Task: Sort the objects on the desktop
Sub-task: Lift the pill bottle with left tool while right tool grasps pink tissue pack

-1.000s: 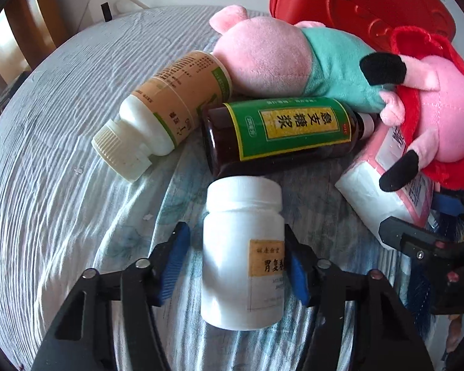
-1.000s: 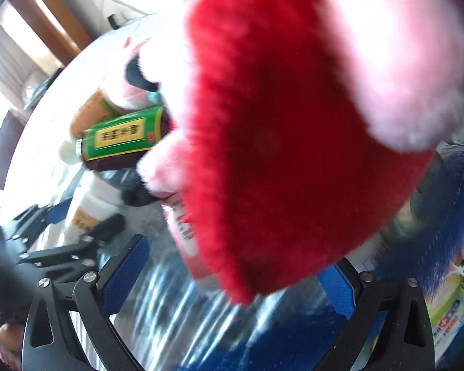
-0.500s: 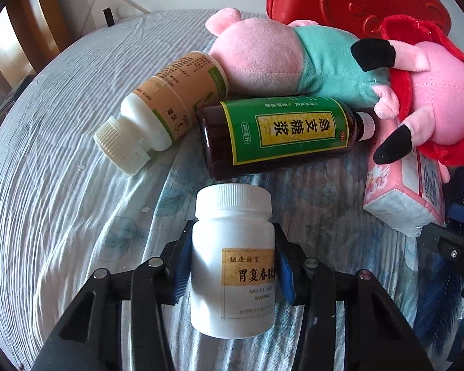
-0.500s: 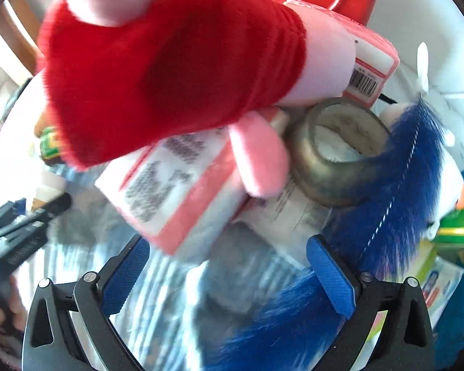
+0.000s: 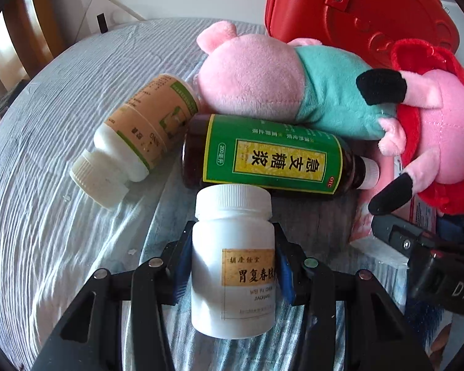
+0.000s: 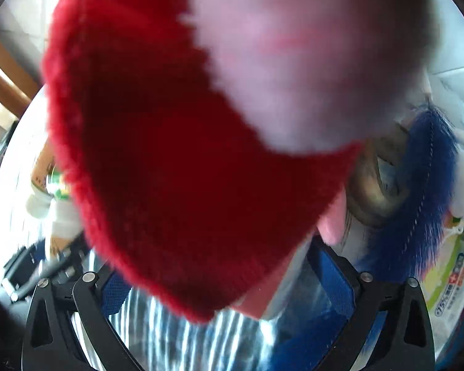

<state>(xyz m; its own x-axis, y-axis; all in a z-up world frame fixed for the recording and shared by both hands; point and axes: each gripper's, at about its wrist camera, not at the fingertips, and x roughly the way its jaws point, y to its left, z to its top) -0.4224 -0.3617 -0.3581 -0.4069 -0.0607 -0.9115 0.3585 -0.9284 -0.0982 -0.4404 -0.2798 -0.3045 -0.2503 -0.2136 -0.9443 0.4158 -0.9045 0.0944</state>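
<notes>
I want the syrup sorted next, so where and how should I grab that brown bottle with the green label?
Grip the brown bottle across its round body at the green label, coming from above. It lies on its side, a plush pig pressing one flank and the white jar near the other, so the ends are poor holds.

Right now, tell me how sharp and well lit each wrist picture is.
Left wrist view: sharp, bright daylight, labels legible on the white bottle and brown syrup bottle; fisheye bends the bedsheet edges. Right wrist view: the red-dressed plush pig fills the lens, out of focus, background smeared with motion blur.
</notes>
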